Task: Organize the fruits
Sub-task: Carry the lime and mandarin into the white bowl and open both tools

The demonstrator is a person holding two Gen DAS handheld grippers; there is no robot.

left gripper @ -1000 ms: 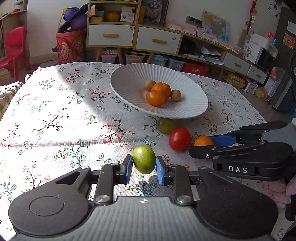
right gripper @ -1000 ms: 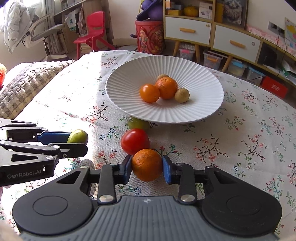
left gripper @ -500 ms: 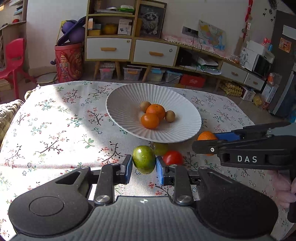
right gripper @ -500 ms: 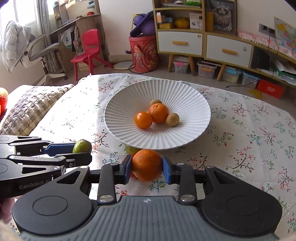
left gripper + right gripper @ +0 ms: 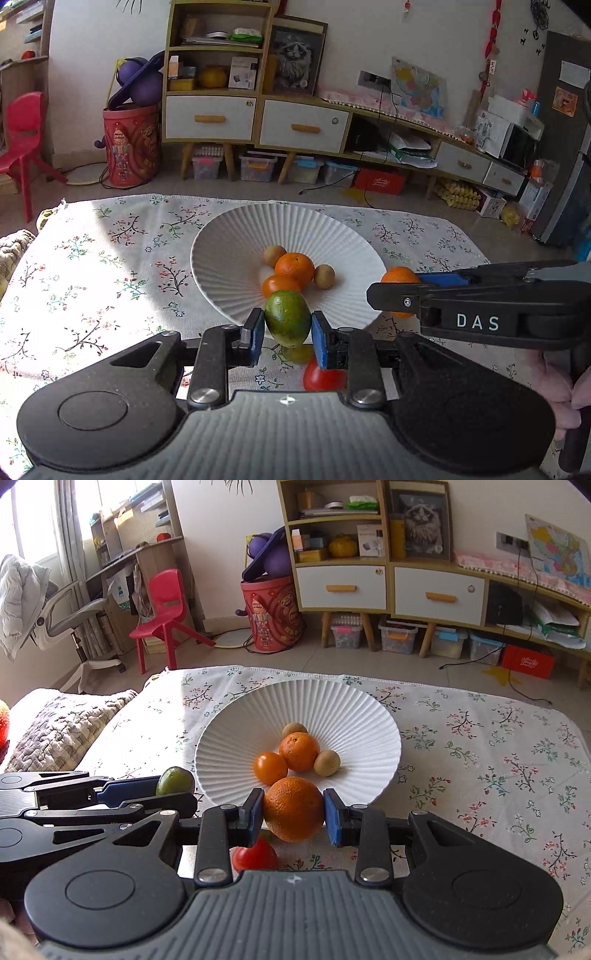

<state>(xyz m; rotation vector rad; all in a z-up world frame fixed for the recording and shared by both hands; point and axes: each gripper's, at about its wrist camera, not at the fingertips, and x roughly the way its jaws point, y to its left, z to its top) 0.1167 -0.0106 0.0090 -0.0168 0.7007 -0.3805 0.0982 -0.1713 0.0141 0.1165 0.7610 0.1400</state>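
Observation:
My left gripper (image 5: 288, 332) is shut on a green fruit (image 5: 287, 318), held in the air just in front of the white ribbed bowl (image 5: 229, 243). My right gripper (image 5: 293, 814) is shut on an orange (image 5: 293, 809), also raised near the bowl's (image 5: 354, 709) front rim. Inside the bowl lie two orange fruits (image 5: 299, 751) and two small brown fruits (image 5: 327, 762). A red tomato (image 5: 255, 856) and another greenish fruit (image 5: 297, 353) remain on the floral tablecloth below the grippers. From the left wrist, the right gripper (image 5: 399, 291) appears at the right with its orange (image 5: 397, 276).
The floral tablecloth (image 5: 498, 746) covers the table; its far edge runs behind the bowl. A knitted cushion (image 5: 62, 723) lies off the table's left side. A person's hand (image 5: 557, 391) holds the right gripper's handle. Cabinets, a red chair and a red bin stand beyond.
Both grippers have risen with their fruits, from the tablecloth up toward the bowl's front rim. The tomato and the other green fruit stayed on the cloth and now sit below the fingers.

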